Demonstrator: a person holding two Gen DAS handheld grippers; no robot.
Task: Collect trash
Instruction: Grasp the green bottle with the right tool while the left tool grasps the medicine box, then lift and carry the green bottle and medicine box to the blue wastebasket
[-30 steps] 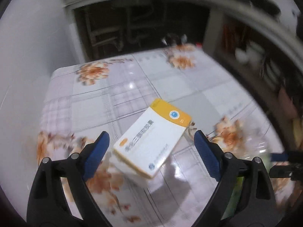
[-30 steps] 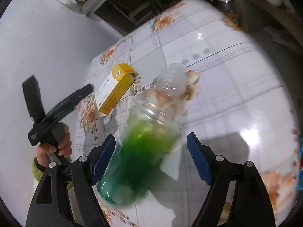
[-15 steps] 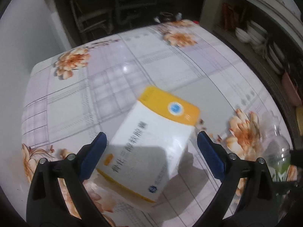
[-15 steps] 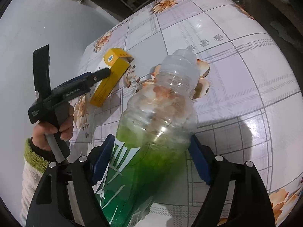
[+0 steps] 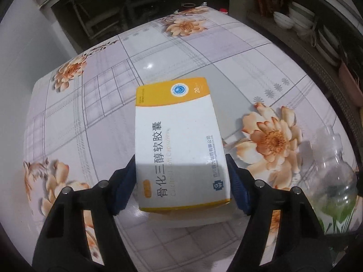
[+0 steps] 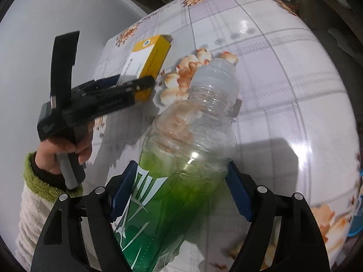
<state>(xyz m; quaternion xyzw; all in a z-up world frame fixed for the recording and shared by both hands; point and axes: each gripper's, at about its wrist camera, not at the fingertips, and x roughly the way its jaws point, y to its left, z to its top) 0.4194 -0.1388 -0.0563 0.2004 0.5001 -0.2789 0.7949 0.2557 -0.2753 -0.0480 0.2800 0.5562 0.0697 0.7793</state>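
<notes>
Box: our white-and-yellow medicine box (image 5: 179, 140) lies on the floral counter (image 5: 90, 104), left of the bottle.
Left tongs (image 5: 181, 181): closing, blue pads touching both box sides.
Bottle: our clear green-tinted bottle (image 6: 181, 163) lies on the counter.
Right tongs (image 6: 181, 192): pads pinching the bottle's body.

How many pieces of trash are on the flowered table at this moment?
2. The medicine box lies between the left tool's closing jaws; the bottle lies between the right tool's pads. More may lie out of view.
</notes>
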